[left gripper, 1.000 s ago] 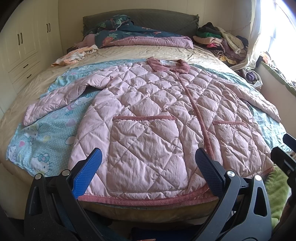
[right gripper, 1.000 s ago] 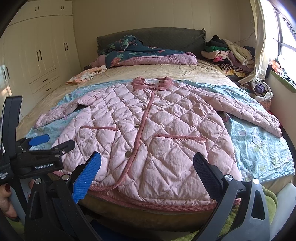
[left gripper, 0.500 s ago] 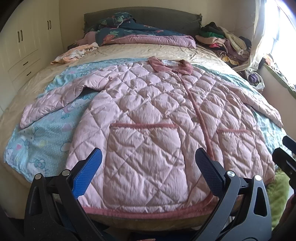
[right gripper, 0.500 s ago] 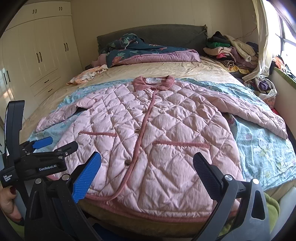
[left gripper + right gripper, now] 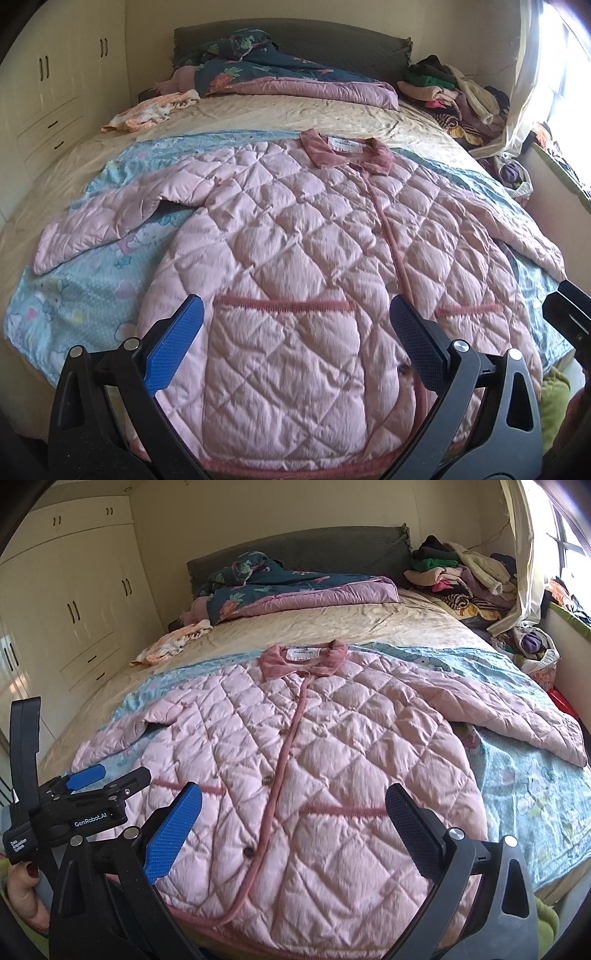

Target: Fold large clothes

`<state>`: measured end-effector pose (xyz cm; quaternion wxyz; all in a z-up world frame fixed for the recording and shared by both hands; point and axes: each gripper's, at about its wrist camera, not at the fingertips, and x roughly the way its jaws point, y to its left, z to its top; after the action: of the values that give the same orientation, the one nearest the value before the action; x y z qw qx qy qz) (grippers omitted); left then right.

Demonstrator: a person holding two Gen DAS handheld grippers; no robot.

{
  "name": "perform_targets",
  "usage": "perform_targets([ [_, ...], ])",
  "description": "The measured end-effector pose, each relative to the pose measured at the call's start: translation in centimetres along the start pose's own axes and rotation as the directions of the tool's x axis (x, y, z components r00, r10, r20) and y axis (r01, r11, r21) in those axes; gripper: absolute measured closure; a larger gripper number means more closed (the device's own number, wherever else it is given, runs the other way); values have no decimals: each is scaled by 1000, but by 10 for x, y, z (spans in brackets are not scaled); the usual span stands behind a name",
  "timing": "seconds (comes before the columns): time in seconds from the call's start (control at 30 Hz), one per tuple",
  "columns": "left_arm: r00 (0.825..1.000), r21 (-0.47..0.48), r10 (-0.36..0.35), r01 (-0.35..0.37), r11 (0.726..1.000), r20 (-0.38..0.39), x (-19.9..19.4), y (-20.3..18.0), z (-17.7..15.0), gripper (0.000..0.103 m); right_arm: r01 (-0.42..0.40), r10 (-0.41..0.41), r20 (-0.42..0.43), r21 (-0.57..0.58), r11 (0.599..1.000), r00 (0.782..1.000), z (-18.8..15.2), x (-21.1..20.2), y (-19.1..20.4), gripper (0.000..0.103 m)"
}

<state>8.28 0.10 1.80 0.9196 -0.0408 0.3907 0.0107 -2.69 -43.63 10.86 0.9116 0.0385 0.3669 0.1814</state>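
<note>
The pink quilted coat (image 5: 295,258) lay buttoned and spread flat at the bed's (image 5: 295,114) foot edge. Left gripper (image 5: 295,345) and right gripper (image 5: 293,821) hovered above its hem, jaws spread, empty. Grabbing one layer could bunch the padding.

Pink quilted jacket (image 5: 295,258) flat, front up (buttoned), sleeves spread, on bed.
</note>
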Motion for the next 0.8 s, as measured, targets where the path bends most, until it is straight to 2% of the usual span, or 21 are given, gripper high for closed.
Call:
perform_targets([
  [0.2,1000,-9,-3,3,1000,7,6,-4,21,9,-8,8,10,27,1000,1000,20,8,-8,4],
  [0.8,1000,-13,-11,11,1000,30,30,-25,87,9,27,-34,55,112,993,998,80,25,-53,4],
])
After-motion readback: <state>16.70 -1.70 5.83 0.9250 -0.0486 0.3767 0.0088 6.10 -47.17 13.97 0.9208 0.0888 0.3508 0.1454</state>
